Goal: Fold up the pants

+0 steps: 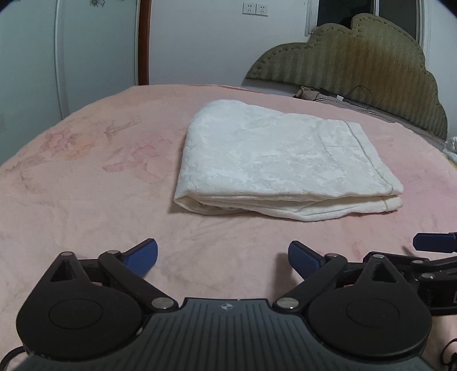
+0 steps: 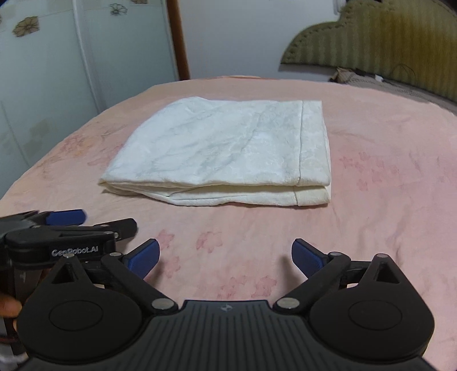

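Note:
White pants (image 1: 274,159) lie folded into a flat, layered rectangle on the pink bed cover (image 1: 85,185); they also show in the right wrist view (image 2: 228,151). My left gripper (image 1: 222,256) is open and empty, low over the cover, short of the pants' near edge. My right gripper (image 2: 225,256) is open and empty too, just in front of the pants. The right gripper's blue fingers (image 1: 434,242) show at the right edge of the left wrist view. The left gripper (image 2: 65,234) shows at the left of the right wrist view.
An olive padded headboard (image 1: 357,65) stands at the back right with cables (image 1: 342,97) along its foot. A white wall with sockets (image 1: 255,9) and a wardrobe door (image 2: 57,71) lie beyond the bed's far edge.

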The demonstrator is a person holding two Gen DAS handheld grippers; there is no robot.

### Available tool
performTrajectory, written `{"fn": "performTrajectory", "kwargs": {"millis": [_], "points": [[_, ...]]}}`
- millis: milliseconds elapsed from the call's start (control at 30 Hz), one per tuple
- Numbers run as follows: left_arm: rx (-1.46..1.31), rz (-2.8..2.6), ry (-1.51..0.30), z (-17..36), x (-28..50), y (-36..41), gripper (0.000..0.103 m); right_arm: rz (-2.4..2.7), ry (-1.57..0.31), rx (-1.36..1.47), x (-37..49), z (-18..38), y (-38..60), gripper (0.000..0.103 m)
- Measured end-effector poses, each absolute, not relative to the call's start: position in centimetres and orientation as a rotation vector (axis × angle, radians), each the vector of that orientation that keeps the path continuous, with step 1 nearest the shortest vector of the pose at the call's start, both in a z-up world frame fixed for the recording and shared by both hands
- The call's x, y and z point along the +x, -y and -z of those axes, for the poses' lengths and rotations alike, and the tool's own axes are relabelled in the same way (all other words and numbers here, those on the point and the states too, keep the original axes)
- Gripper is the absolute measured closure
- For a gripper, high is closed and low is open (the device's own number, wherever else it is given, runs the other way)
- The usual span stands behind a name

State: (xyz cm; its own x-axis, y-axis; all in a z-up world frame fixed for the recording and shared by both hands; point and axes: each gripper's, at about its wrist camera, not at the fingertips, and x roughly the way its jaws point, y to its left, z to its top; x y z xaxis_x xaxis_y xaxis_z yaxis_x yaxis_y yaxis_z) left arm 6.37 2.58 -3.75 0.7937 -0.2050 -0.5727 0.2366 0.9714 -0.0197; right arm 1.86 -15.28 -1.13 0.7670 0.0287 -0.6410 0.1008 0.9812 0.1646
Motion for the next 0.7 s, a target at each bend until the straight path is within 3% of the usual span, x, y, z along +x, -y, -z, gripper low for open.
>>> {"fn": "performTrajectory", "kwargs": {"millis": [333,700], "points": [[0.133,0.258,-0.627,4.5,6.9,-2.8,0.0,0.066,-0.717,0.185,2.1,2.1,14.7,0.003],[0.139,0.25,-0.627,4.5,6.8,-2.7,0.0,0.04,-0.604,0.351,-1.3,-2.1,15.7,0.003]]}}
